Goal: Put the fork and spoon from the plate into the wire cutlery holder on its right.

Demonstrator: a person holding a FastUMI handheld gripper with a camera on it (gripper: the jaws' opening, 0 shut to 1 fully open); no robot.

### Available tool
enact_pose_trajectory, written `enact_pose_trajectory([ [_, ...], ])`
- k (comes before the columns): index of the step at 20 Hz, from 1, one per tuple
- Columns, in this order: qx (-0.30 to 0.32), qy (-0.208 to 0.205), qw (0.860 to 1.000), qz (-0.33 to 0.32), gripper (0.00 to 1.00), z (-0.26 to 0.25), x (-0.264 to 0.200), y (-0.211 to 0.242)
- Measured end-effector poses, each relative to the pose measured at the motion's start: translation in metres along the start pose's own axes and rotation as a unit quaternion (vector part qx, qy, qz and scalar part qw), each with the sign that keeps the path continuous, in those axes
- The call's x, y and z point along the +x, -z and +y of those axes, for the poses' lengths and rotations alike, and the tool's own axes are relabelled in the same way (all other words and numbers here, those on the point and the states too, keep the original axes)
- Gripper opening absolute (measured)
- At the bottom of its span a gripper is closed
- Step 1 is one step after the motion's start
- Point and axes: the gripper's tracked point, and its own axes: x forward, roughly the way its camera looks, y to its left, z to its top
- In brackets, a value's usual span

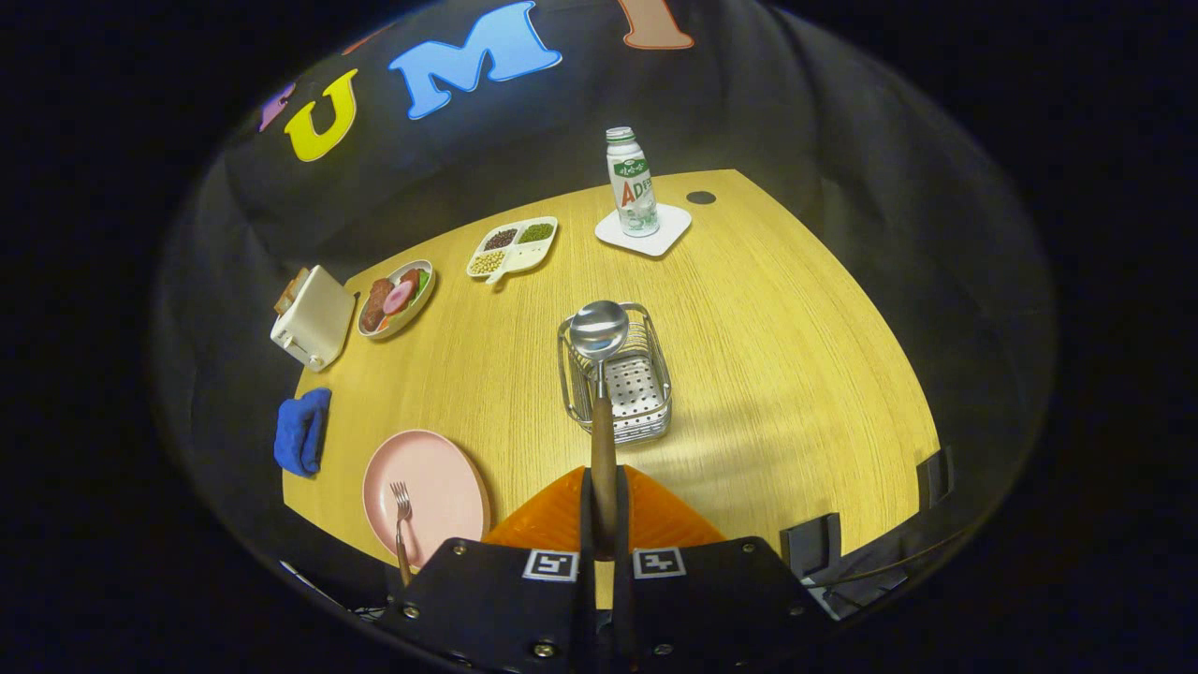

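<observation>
My gripper (604, 510) is shut on the wooden handle of the spoon (599, 360), which points forward from between the fingers. The spoon's metal bowl hangs over the far rim of the wire cutlery holder (646, 393), high above the wooden table. The holder has a perforated metal floor. To the left of the fingers lies the pink plate (440, 487) with the fork (401, 520) on it, tines pointing away from me.
Beyond the holder a drink bottle (632, 183) stands on a white coaster (669, 234). A divided dish of beans (513, 248), a plate of food (397, 298), a white toaster (312, 316) and a blue cloth (301, 431) line the table's left side.
</observation>
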Motion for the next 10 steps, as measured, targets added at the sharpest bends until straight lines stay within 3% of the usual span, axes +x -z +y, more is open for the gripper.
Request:
enact_pose_trajectory([
  [10,0.006,0.003,1.0,0.007,0.11,-0.002,0.002,-0.007],
])
